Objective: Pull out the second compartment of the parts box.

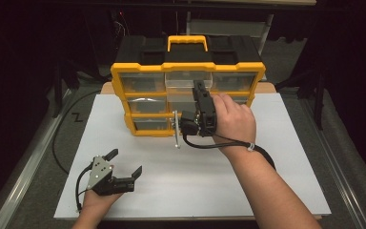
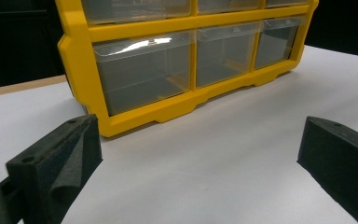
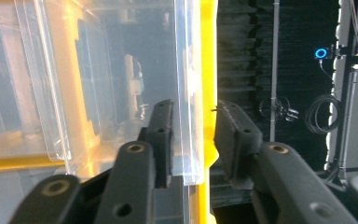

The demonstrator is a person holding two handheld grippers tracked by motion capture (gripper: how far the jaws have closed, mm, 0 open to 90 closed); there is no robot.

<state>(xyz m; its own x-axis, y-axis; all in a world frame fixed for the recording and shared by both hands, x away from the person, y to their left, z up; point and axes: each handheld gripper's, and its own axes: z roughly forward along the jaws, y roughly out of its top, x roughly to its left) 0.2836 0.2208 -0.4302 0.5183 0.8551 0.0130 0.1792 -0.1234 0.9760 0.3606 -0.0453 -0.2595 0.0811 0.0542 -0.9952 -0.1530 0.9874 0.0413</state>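
A yellow and black organizer (image 1: 138, 76) with clear drawers stands at the back of the white board (image 1: 276, 157). Its top middle drawer (image 1: 183, 81) sticks out a little from the frame. My right gripper (image 1: 201, 88) is at that drawer's front, turned on its side. In the right gripper view the jaws of the right gripper (image 3: 193, 109) close from both sides on the clear drawer wall (image 3: 186, 70). My left gripper (image 1: 125, 161) rests low on the board at the front left, open and holding nothing. In the left gripper view the left gripper (image 2: 200, 140) faces the organizer's bottom row of drawers (image 2: 140, 79).
The organizer has a yellow carry handle (image 1: 187, 42) on its black lid. Bare white board lies in front of it and to the right. Black cables trail from both grippers, and a dark floor surrounds the table.
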